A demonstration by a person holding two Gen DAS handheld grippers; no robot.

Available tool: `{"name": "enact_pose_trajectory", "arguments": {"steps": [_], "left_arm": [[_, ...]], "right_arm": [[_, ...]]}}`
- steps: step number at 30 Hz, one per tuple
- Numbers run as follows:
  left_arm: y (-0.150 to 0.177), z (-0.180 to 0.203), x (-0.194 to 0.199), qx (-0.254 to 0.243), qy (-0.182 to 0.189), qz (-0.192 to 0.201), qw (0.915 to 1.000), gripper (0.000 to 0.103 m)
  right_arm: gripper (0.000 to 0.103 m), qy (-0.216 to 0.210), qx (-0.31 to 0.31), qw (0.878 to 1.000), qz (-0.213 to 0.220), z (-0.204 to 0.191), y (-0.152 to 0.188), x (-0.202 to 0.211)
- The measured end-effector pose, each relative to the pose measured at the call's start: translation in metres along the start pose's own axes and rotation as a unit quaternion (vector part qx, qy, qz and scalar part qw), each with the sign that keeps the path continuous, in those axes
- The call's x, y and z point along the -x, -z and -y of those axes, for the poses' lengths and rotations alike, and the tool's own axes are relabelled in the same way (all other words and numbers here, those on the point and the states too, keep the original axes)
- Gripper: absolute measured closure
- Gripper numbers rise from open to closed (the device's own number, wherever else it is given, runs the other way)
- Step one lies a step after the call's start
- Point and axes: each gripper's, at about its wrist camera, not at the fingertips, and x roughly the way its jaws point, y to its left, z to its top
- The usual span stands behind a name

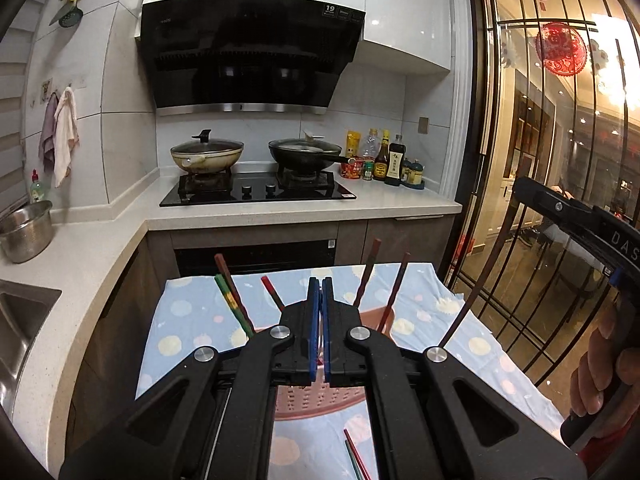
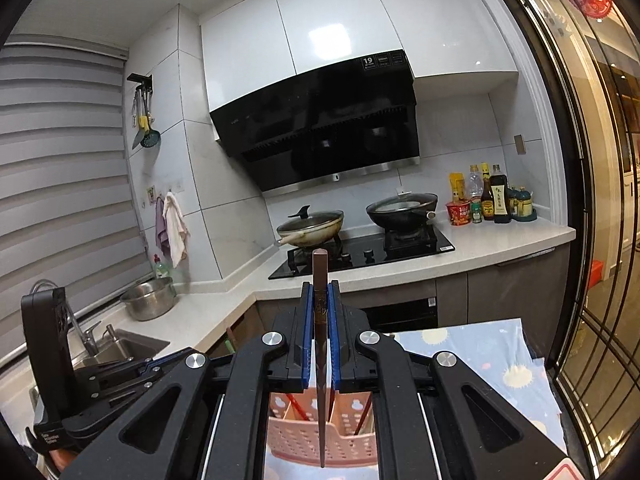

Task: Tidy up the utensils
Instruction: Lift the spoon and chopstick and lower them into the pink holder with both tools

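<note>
A pink perforated utensil basket stands on a blue spotted cloth; it also shows under my left gripper. Several chopsticks stand in it, leaning outward. My right gripper is shut on a dark brown chopstick, held upright with its thin tip over the basket. That chopstick also shows in the left wrist view. My left gripper is shut and empty, above the basket. Two loose chopsticks lie on the cloth below it.
A white L-shaped counter holds a gas hob with two pans, sauce bottles, a steel pot and a sink. A glass door with black bars is at the right.
</note>
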Motion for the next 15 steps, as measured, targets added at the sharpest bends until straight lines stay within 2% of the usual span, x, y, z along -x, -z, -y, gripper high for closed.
{"name": "enact_pose_trajectory", "arguments": {"steps": [7, 15], "left_arm": [[-0.011, -0.012, -0.031, 0.004, -0.005, -0.005, 1.0, 0.102], [0.005, -0.023, -0.06, 0.012, -0.007, -0.032, 0.9994, 0.102]], "right_arm": [[0.096, -0.002, -0.013, 1.0, 0.014, -0.002, -0.019, -0.04], [0.096, 0.004, -0.013, 0.999, -0.039, 0.0, 0.018, -0.091]]}}
